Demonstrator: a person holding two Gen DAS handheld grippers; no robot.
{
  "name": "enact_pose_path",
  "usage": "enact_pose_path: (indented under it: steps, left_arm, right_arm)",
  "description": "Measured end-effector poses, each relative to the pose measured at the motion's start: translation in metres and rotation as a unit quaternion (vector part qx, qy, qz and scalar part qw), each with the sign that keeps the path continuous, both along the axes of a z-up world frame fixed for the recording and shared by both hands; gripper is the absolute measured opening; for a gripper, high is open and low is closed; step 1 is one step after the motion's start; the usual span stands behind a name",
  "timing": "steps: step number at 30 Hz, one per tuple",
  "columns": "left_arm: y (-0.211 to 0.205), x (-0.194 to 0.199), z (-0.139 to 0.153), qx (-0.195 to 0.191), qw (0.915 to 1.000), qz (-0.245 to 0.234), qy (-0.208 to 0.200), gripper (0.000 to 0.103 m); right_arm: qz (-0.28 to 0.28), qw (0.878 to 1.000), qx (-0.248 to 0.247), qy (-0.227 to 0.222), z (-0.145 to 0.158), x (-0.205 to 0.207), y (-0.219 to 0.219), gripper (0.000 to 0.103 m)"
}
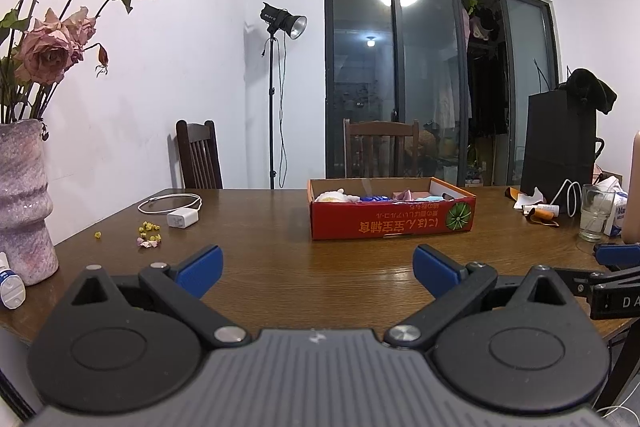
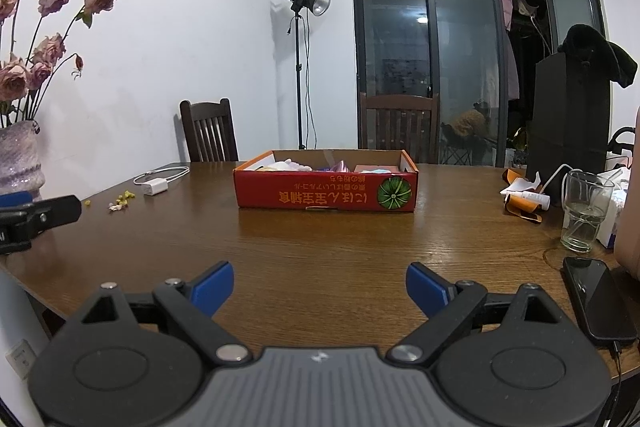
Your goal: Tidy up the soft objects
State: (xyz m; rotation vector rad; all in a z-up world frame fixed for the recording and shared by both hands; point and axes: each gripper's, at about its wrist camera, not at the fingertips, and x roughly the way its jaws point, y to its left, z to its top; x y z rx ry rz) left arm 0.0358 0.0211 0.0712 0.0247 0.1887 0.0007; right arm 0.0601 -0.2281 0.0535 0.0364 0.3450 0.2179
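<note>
A shallow red cardboard box (image 1: 394, 221) stands on the wooden table (image 1: 280, 259) ahead of both grippers; it also shows in the right wrist view (image 2: 326, 195). Several soft items lie inside it: a white plush one (image 1: 332, 195), a blue one (image 1: 374, 199), a pink one (image 1: 404, 194). Only their tops show over the rim. My left gripper (image 1: 318, 273) is open and empty, low over the near table edge. My right gripper (image 2: 320, 287) is open and empty, also near the front edge. Each gripper shows at the edge of the other's view.
A vase of dried roses (image 1: 24, 203) stands at the left. A white charger with cable (image 1: 182, 217) and fallen petals (image 1: 149, 235) lie left of the box. A glass (image 2: 584, 211), a phone (image 2: 598, 301), a black bag (image 2: 568, 131) and clutter are at the right. Chairs stand behind.
</note>
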Motion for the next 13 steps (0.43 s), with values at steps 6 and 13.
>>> enact_pose_path:
  steps: [6, 13]
  left_arm:
    - [0.0021, 0.0014, -0.0009, -0.001, 1.0000, 0.000, 0.004, 0.103]
    - [0.0031, 0.0000, -0.0008, -0.009, 0.9999, -0.012, -0.005, 0.103]
  right_arm:
    - [-0.002, 1.000, 0.002, -0.004, 0.0001, -0.0007, -0.0014, 0.093]
    - [0.000, 1.000, 0.002, -0.003, -0.0010, -0.0008, -0.0006, 0.093]
